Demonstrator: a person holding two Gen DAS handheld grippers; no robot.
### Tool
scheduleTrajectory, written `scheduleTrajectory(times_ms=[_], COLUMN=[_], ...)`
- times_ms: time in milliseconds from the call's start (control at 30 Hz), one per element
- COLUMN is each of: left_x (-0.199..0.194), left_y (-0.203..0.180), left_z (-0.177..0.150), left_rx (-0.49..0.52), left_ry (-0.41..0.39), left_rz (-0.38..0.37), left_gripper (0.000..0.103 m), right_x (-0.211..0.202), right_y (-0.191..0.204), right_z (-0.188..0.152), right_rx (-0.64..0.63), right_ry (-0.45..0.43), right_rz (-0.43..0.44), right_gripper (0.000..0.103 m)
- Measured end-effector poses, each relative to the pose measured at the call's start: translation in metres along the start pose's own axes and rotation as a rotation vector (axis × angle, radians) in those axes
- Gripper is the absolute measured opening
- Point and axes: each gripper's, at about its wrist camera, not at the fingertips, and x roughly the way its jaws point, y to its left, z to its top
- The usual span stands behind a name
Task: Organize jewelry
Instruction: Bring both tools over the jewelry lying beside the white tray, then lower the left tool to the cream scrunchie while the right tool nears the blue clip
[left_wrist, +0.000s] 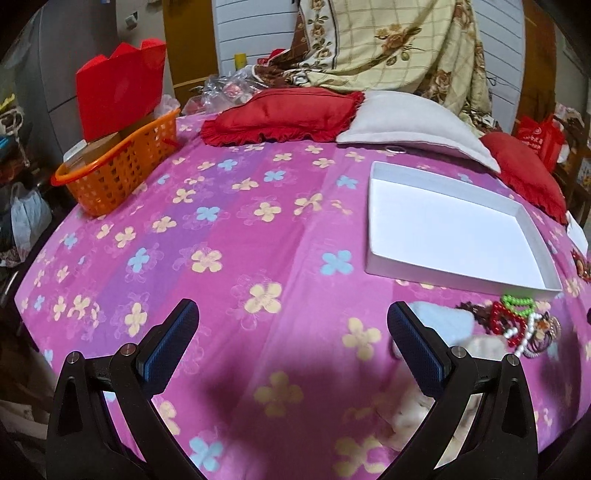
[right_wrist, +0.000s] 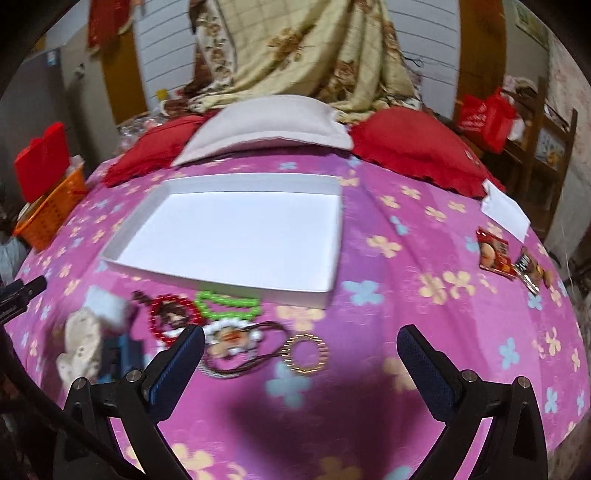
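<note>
Sorting not begun: tray (right_wrist: 236, 236) empty, jewelry (right_wrist: 225, 325) heaped on bedspread (right_wrist: 406, 332) just before it.
Left gripper (left_wrist: 291, 325) and right gripper (right_wrist: 301, 350) both spread, empty; next, judged: right closes on gold ring (right_wrist: 305, 354).

bare bedspread (right_wrist: 424, 325) right of jewelry pile (right_wrist: 207, 325)
</note>
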Motion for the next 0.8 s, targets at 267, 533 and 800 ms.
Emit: scheduleTrajectory(times_ms=[267,533,800], left_x=[-0.015,-0.026,-0.025], left_y=[-0.004,-0.017,-0.036], left_z=[-0.006,-0.022,-0.033], left_rx=[-0.018,0.023,0.083], left_ry=[0.044,0.085,0.102], left_rz=[-0.096,-0.181,-0.168], left_gripper=[0.103,0.103,0.103], right_x=[-0.001,-0.006,-0.003], right_y=[0.019,0.023,0.033], right_z=[-0.004,-0.004,-0.002], right_rx=[-0.004,-0.069,-0.075], right_ry=[0.030,0.029,0.044], right_rz=[0.087,0.090,0.087], right_gripper=[0.103,0.103,0.103])
